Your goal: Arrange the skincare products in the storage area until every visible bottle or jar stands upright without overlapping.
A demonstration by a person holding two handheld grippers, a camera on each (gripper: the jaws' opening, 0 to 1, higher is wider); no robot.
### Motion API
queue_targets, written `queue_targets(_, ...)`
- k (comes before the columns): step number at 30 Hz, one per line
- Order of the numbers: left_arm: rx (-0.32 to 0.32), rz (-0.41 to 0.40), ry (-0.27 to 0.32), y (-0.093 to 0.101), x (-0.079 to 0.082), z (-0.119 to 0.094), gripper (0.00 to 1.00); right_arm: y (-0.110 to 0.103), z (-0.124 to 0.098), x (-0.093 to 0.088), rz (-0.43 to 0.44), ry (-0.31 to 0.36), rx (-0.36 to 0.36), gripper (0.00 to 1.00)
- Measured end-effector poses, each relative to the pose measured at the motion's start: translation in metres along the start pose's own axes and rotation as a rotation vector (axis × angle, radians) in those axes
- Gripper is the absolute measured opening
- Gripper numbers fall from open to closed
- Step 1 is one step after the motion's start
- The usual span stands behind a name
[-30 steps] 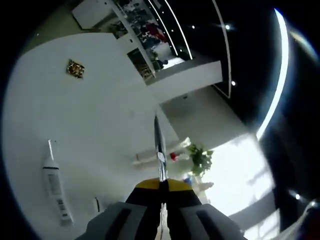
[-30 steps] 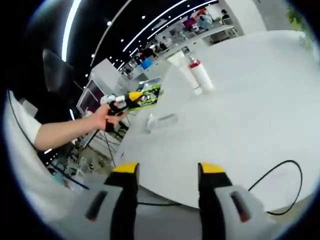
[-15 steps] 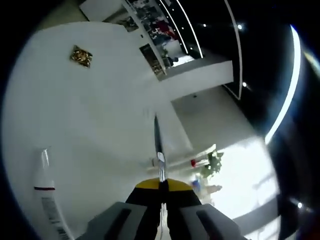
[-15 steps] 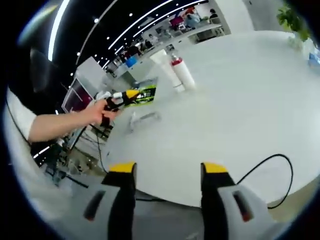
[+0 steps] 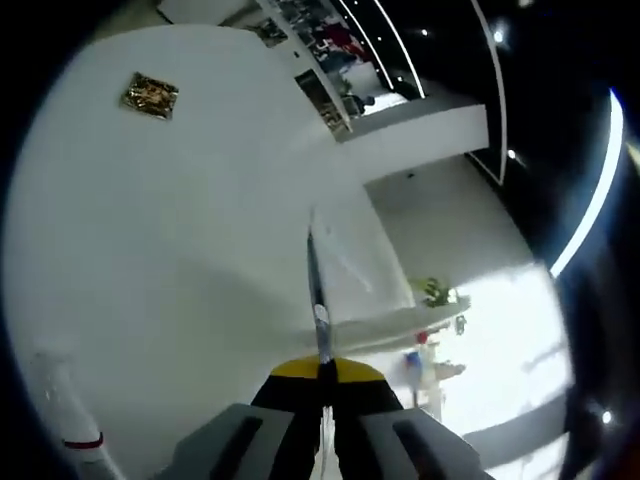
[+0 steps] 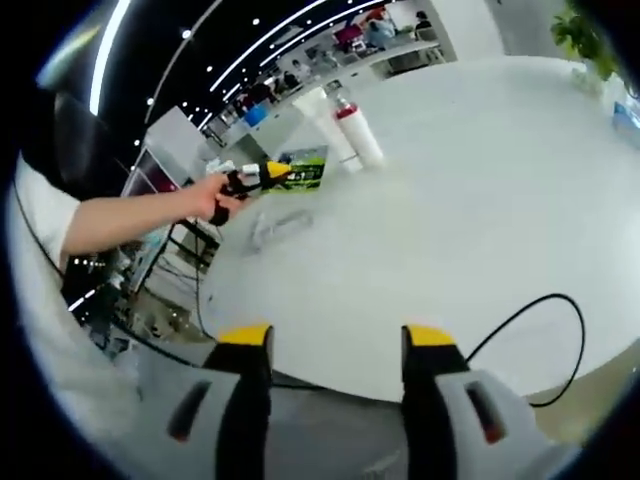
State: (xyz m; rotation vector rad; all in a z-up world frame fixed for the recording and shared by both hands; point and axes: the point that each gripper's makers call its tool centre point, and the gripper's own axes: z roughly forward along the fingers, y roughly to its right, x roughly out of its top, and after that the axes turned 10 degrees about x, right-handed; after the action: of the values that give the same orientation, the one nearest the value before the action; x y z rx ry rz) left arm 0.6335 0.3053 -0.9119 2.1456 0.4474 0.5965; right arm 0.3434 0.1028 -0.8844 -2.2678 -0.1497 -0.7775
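grippers: two, one in each of my hands.
left gripper [image 5: 321, 375]: jaws clamped together on a thin flat sachet [image 5: 317, 295], seen edge-on in the left gripper view, sticking straight out past the yellow tips. In the right gripper view the same gripper [image 6: 262, 176] is in my left hand [image 6: 212, 196], held above the table's far-left part, with the green-printed sachet [image 6: 302, 172] at its tip.
right gripper [image 6: 325, 345]: jaws spread wide, nothing between them, hovering over the near table edge.
table [image 6: 480, 200]: one, white.
tall products: two, a white tube [image 6: 325, 125] and a red-capped white bottle [image 6: 358, 135], standing upright close side by side at the far side of the table; can't tell if they touch.
clear item: one, lying flat on the table [image 6: 280, 224], below my left hand; too blurred to identify.
gold sachet: one [image 5: 149, 94], flat on the table, well apart from the rest.
red-banded tube: one [image 5: 75, 425], lying at the lower-left edge of the left gripper view.
cable: one, black [image 6: 530, 325], looping over the near table edge.
containers: can't make out any tray or box.
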Motion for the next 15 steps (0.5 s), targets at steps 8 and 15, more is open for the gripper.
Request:
queue_targets(8, 0.006, -0.011, 0.010, 0.003, 0.002, 0.005, 0.01, 0.002, -0.001, 0.000, 0.009, 0.003, -0.009, 0.53)
queue_targets(15, 0.023, 0.005, -0.025, -0.006, -0.002, 0.007, 0.01, 0.003, 0.002, -0.004, 0.018, -0.014, -0.012, 0.52)
